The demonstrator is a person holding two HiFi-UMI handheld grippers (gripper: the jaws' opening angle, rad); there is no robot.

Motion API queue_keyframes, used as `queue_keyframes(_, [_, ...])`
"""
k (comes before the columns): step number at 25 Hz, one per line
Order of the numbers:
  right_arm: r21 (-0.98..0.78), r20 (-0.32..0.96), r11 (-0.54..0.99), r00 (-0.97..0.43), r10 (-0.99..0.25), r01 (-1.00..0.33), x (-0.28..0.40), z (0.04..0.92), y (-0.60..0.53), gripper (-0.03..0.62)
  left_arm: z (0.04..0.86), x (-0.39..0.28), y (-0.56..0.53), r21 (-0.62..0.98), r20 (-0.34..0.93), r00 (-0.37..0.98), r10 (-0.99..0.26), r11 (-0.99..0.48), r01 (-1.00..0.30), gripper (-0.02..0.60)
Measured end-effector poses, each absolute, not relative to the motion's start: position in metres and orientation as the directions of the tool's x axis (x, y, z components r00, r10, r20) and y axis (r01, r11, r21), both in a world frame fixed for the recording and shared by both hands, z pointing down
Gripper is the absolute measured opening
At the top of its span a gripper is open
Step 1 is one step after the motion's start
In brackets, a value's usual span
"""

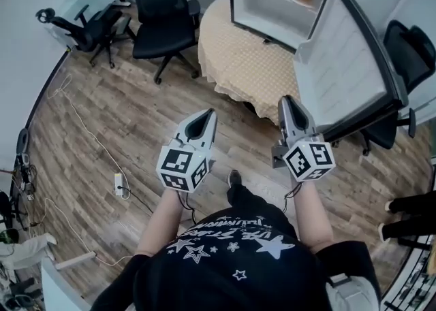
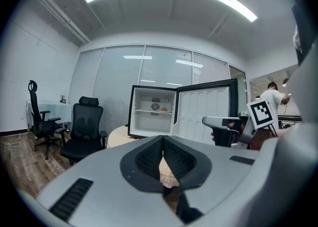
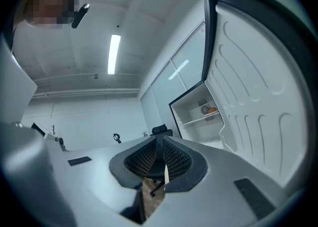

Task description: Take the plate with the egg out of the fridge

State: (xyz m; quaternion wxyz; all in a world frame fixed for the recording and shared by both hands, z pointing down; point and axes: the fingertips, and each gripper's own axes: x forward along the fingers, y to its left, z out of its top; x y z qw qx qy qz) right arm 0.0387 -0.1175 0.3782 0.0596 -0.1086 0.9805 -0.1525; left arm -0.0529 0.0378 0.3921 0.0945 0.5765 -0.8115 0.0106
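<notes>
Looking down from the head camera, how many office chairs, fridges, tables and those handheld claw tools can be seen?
Office chairs: 3
Fridge: 1
Round table: 1
Grippers: 2
Total: 7

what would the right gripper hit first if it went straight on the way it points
Probably the black office chair far ahead; the right gripper aims left of the open fridge door. Depth is unclear.
</notes>
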Motion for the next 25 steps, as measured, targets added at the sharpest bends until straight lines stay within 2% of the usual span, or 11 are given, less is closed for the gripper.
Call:
queue_keyframes(10, [-0.311, -0.073, 0.929, -0.970, -0.232, -0.199, -0.030, 0.375, -0.184, 0.052, 0.382, -0.109, -0.031, 0.089, 0.166, -0.320, -0.933, 0.337, -0.937, 0.009])
queue_keyframes(17, [-0.334, -0.065, 0.920, -0.969, -0.240, -0.206, -0.052, 0.383, -0.199, 0.052, 0.387, -0.134, -0.053, 0.096, 0.163, -0.307, -0.938, 0.325, -0.941, 0.009])
queue_keyframes(25, [-0.340, -0.046, 0.900, -0.952, -0.304, -0.271, -0.073, 0.397, -0.220, 0.052, 0.394, -0.164, -0.099, 0.095, 0.144, -0.203, -0.969, 0.218, -0.971, 0.009])
